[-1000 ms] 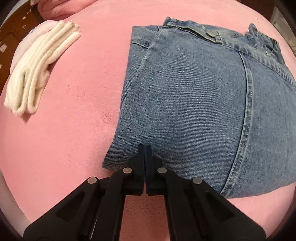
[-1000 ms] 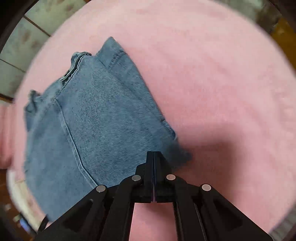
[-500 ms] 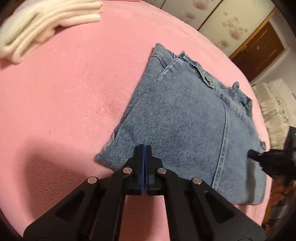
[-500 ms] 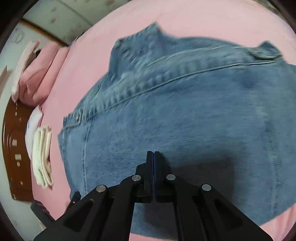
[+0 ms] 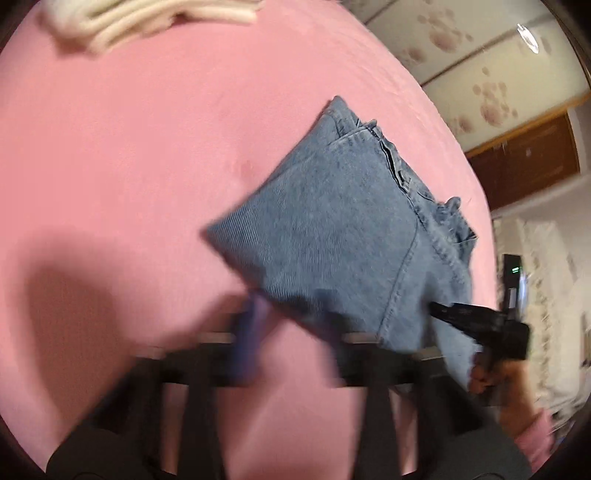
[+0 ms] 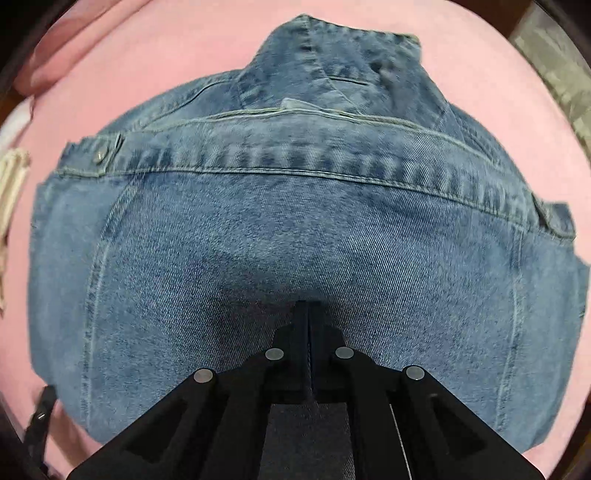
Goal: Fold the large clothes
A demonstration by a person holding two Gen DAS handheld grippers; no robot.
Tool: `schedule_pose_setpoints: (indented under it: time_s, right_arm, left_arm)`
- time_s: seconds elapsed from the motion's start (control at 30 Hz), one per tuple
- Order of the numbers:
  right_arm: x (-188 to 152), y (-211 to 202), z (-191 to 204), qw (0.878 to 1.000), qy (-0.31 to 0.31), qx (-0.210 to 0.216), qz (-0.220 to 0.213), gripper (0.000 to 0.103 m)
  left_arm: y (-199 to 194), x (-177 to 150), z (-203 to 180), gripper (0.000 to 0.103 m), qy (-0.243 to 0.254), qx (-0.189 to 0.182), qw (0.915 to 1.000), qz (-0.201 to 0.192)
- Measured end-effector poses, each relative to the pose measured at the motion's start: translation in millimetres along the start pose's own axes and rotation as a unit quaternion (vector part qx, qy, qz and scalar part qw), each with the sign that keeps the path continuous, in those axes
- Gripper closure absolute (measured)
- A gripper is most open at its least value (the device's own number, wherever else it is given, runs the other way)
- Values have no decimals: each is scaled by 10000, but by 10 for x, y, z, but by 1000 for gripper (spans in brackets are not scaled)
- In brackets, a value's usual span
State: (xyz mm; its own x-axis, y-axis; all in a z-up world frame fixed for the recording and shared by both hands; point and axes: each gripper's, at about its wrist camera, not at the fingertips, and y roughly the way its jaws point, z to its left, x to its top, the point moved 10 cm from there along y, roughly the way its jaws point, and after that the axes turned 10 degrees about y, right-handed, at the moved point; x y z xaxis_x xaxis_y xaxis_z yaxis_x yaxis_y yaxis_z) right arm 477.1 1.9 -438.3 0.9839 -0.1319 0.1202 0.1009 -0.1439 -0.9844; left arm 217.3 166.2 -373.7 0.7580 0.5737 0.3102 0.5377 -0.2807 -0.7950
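Folded blue jeans [image 5: 332,240] lie on the pink bedcover [image 5: 129,166]. My left gripper [image 5: 291,325] is blurred at their near edge. Its jaws are opening, and the denim edge lies between the fingers [image 5: 251,328] without being pinched. My right gripper [image 6: 308,306] is shut with nothing between its jaws. It points straight down, with its tip at the middle of the jeans [image 6: 258,221], below the waistband. In the left wrist view the right gripper [image 5: 434,307] reaches onto the jeans from the right, held by a hand [image 5: 491,373].
A folded white cloth [image 5: 147,14] lies at the far side of the bed and shows again as the white cloth [image 6: 11,184] at the left edge. A pink pillow [image 6: 55,55] sits at the top left. A patterned wall and brown woodwork [image 5: 524,162] stand beyond the bed.
My left gripper's jaws have parted after being shut, and its view has rolled and pulled back. My right gripper swung from the jeans' edge to over their middle and came closer to the denim.
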Motion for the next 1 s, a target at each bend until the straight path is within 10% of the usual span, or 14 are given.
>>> schedule_pose_setpoints:
  time_s: [0.47, 1.0]
  right_arm:
    - [84, 18, 190, 9996, 218, -202, -41, 101]
    - [89, 22, 177, 9997, 214, -138, -25, 101]
  left_arm:
    - [137, 112, -81, 32, -861, -874, 9924, -138]
    - [510, 403, -57, 32, -1016, -727, 9916, -340]
